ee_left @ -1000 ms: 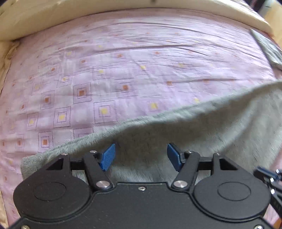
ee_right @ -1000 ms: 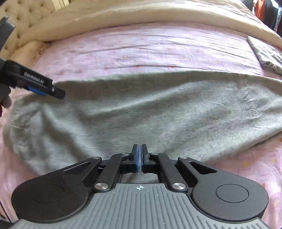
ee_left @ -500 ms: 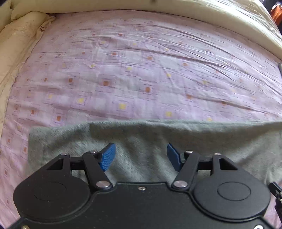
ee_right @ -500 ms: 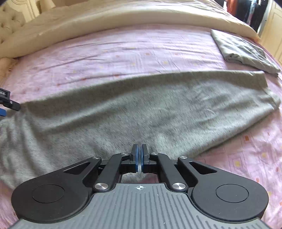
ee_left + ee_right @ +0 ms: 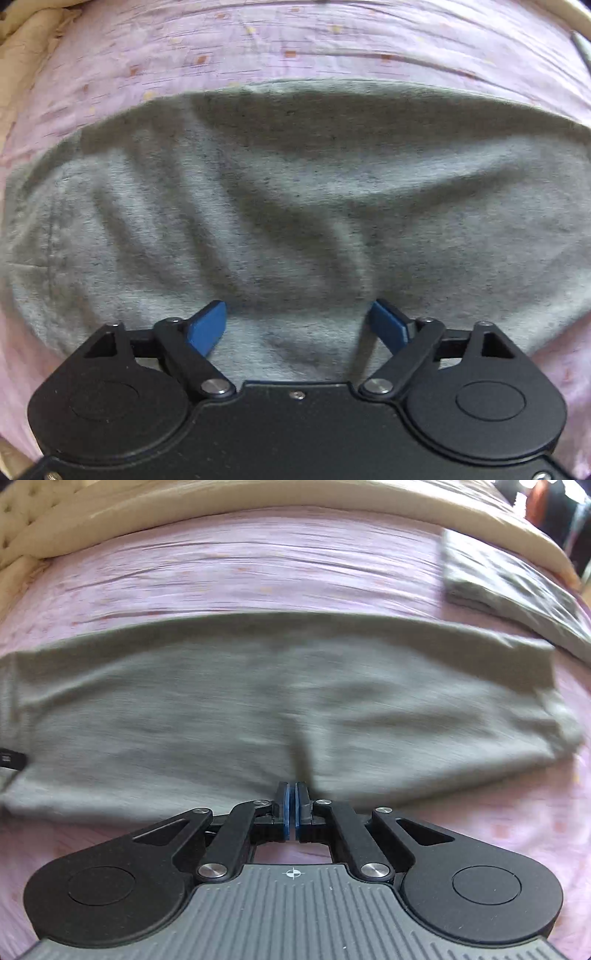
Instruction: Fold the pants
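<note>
The grey pants (image 5: 280, 701) lie folded lengthwise as a long strip across the pink bed sheet (image 5: 258, 572). My right gripper (image 5: 294, 794) is shut at the near edge of the strip, its blue pads pinched together where a crease rises from the cloth. My left gripper (image 5: 297, 321) is open, its blue fingertips (image 5: 207, 325) spread low over the wrinkled left end of the pants (image 5: 288, 206). A black piece of the left gripper shows at the left edge of the right wrist view (image 5: 11, 760).
A second folded grey garment (image 5: 509, 587) lies at the far right of the bed. A cream duvet (image 5: 258, 502) runs along the back, with a tufted headboard (image 5: 22, 502) at the far left. The patterned pink sheet (image 5: 295, 48) extends beyond the pants.
My left gripper has dropped low and forward over the pants' left end, still open. The right view has shifted right and closer to the cloth; the right gripper stays shut.
</note>
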A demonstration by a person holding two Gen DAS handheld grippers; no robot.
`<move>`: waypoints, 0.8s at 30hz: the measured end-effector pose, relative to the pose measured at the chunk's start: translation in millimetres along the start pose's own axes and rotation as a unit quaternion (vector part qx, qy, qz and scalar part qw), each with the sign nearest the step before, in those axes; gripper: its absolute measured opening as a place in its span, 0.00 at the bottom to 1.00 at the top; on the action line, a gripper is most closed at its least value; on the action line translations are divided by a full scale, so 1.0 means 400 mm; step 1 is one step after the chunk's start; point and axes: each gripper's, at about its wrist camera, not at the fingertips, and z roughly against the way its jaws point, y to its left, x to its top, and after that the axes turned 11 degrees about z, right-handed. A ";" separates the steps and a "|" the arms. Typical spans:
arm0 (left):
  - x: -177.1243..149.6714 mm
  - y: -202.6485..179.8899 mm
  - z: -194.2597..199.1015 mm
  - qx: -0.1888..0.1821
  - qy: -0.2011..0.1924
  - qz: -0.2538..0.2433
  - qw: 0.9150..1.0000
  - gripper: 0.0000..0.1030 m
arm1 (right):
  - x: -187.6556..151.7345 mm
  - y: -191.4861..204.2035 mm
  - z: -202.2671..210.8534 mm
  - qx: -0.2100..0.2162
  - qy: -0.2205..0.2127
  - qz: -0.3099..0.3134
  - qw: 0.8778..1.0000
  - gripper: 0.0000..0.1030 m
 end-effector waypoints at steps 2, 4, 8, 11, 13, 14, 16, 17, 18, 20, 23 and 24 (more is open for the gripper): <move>0.011 0.001 0.008 0.019 0.005 0.024 1.000 0.82 | -0.027 -0.092 0.005 -0.013 0.006 -0.028 1.000 0.03; 0.019 -0.019 0.048 0.030 -0.004 0.043 0.999 0.63 | -0.047 -0.170 0.013 -0.030 0.015 -0.052 0.998 0.03; 0.004 -0.137 0.138 -0.013 -0.048 0.046 0.998 0.65 | -0.039 -0.241 0.091 -0.004 -0.070 -0.080 0.994 0.04; -0.010 -0.278 0.160 -0.052 -0.064 0.011 0.997 0.67 | 0.006 -0.252 0.086 0.001 -0.091 -0.062 0.994 0.04; -0.015 -0.379 0.146 -0.068 -0.058 -0.020 0.996 0.68 | 0.032 -0.262 0.056 0.003 -0.088 -0.058 0.994 0.04; -0.023 -0.419 0.130 -0.069 -0.047 -0.034 0.996 0.68 | 0.042 -0.266 0.037 -0.002 -0.080 -0.048 0.996 0.04; -0.049 -0.479 0.087 -0.053 -0.013 -0.065 0.996 0.68 | 0.033 -0.275 0.000 -0.007 -0.048 -0.035 0.998 0.04; -0.063 -0.491 0.069 -0.040 -0.002 -0.076 0.996 0.71 | 0.016 -0.283 -0.017 -0.008 -0.029 -0.033 0.999 0.04; -0.088 -0.483 0.067 -0.033 -0.013 -0.077 0.996 0.76 | -0.002 -0.285 -0.028 -0.009 -0.016 -0.028 0.999 0.04; -0.094 -0.461 0.067 -0.039 0.006 -0.057 0.998 0.78 | -0.044 -0.284 -0.007 -0.001 -0.025 -0.005 1.000 0.04; -0.093 -0.427 0.069 -0.034 0.024 -0.038 0.998 0.80 | -0.080 -0.302 0.023 0.020 -0.002 -0.009 1.000 0.04; -0.095 -0.423 0.077 -0.025 0.024 -0.041 0.999 0.78 | -0.093 -0.320 0.038 0.028 -0.010 -0.030 0.999 0.05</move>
